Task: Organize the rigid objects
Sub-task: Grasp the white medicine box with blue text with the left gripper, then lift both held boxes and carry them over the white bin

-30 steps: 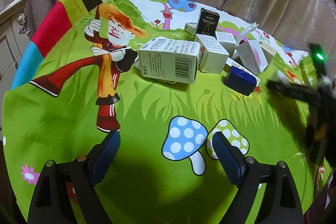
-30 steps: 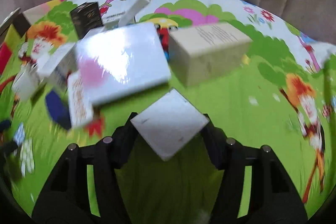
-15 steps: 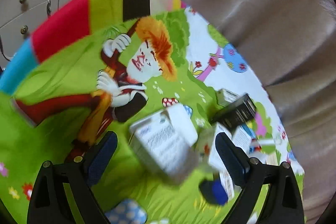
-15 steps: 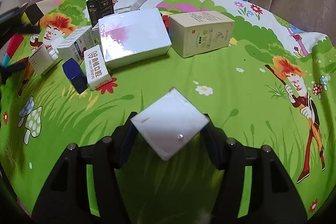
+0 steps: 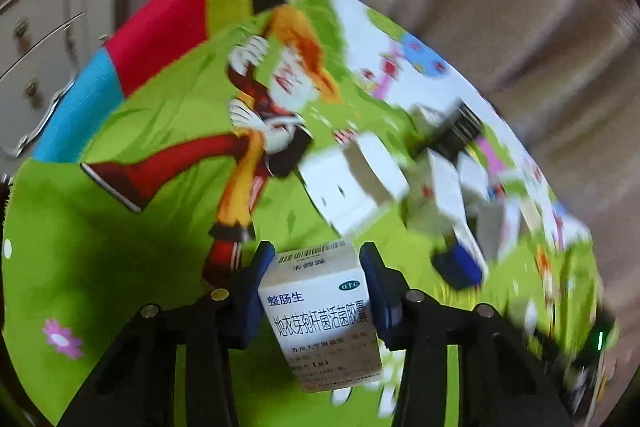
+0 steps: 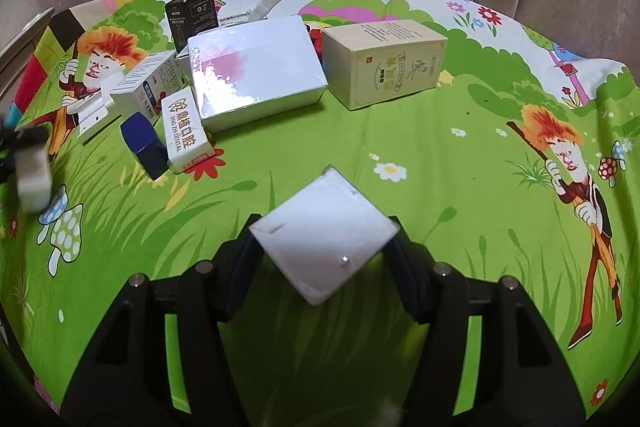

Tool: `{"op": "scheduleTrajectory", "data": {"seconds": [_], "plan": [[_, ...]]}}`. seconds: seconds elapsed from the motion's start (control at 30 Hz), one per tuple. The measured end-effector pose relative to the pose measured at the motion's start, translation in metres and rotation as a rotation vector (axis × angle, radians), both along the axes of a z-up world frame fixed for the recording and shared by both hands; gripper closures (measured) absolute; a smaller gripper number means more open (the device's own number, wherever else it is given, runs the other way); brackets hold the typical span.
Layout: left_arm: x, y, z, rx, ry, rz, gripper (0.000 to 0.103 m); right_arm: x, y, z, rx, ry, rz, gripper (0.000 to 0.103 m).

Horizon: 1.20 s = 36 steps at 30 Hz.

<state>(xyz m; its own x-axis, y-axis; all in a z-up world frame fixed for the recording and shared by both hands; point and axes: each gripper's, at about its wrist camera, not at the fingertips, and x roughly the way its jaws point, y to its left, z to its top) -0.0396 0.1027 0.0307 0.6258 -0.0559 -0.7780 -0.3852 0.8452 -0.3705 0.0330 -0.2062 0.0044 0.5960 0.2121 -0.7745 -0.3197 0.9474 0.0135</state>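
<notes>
A: What have the left tongs (image 5: pixel 316 285) got?
B: They clamp a white medicine box (image 5: pixel 320 311) above the cartoon-print cloth (image 5: pixel 120 227); the view is blurred.
A: And further right?
B: A pile sits far left on the cloth: a navy box (image 6: pixel 144 145), a dental box (image 6: pixel 185 129), a black box (image 6: pixel 192 15), a large glossy white box (image 6: pixel 254 71), then a beige box (image 6: pixel 384 61).
A: The right tongs (image 6: pixel 322 247)?
B: Closed on a small white box (image 6: pixel 324 235), held near, corner-up.

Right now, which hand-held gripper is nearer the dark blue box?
Left. The left hand-held gripper, holding a medicine box, sits just left of the dark blue box. The right hand-held gripper, clamping a white box, is farther off, nearer the camera.
</notes>
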Motion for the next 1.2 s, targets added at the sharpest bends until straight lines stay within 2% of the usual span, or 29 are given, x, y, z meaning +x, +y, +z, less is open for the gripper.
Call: {"op": "scheduleTrajectory", "data": {"seconds": [0.1, 0.17, 0.2, 0.27, 0.33, 0.4, 0.47, 0.53, 0.6, 0.63, 0.67, 0.7, 0.77, 0.97, 1.1, 1.2], "plan": [[-0.006, -0.006, 0.002, 0.06, -0.029, -0.065, 0.054, 0.0, 0.0, 0.0, -0.003, -0.001, 0.001, 0.038], [-0.003, -0.007, -0.002, 0.076, -0.036, -0.049, 0.032, -0.001, 0.001, 0.0, -0.005, -0.002, 0.0, 0.038], [0.001, -0.007, -0.006, 0.08, -0.034, -0.033, 0.028, -0.001, 0.001, 0.0, -0.005, -0.002, 0.0, 0.038], [0.009, -0.012, -0.012, 0.099, 0.0, -0.028, 0.028, 0.0, 0.0, 0.0, -0.004, -0.002, 0.001, 0.038], [0.007, -0.019, -0.012, 0.129, -0.005, -0.027, 0.028, -0.001, 0.001, 0.0, -0.004, -0.002, 0.0, 0.038], [0.005, -0.028, -0.013, 0.172, -0.008, -0.044, 0.027, -0.001, 0.001, 0.0, -0.004, -0.002, 0.001, 0.038], [0.008, -0.033, -0.021, 0.229, 0.025, -0.059, 0.027, 0.0, 0.0, 0.0, -0.002, -0.001, 0.001, 0.038], [0.008, -0.034, -0.023, 0.255, 0.024, -0.063, 0.027, -0.001, 0.0, 0.0, -0.001, 0.0, 0.001, 0.038], [0.007, -0.037, -0.024, 0.28, 0.03, -0.075, 0.03, -0.001, 0.0, 0.0, -0.001, -0.001, 0.004, 0.038], [0.005, -0.04, -0.024, 0.3, 0.025, -0.08, 0.049, 0.0, 0.0, 0.0, 0.0, -0.001, 0.004, 0.039], [0.004, -0.044, -0.024, 0.339, 0.023, -0.091, 0.062, 0.0, 0.0, 0.001, -0.003, -0.002, 0.003, 0.039], [0.003, -0.049, -0.024, 0.361, 0.024, -0.109, 0.062, -0.001, 0.001, 0.001, -0.005, -0.004, 0.002, 0.04], [0.002, -0.052, -0.024, 0.356, 0.015, -0.131, 0.062, -0.001, 0.0, 0.001, -0.004, -0.005, 0.002, 0.04], [0.002, -0.056, -0.023, 0.363, 0.02, -0.13, 0.062, -0.004, 0.0, 0.002, 0.042, -0.005, 0.045, 0.04], [0.003, -0.055, -0.023, 0.346, 0.014, -0.128, 0.062, -0.013, 0.018, 0.001, -0.014, -0.021, 0.106, 0.04], [-0.003, -0.053, -0.021, 0.342, 0.016, -0.124, 0.062, -0.032, 0.037, 0.002, -0.003, -0.013, 0.136, 0.04]]}}
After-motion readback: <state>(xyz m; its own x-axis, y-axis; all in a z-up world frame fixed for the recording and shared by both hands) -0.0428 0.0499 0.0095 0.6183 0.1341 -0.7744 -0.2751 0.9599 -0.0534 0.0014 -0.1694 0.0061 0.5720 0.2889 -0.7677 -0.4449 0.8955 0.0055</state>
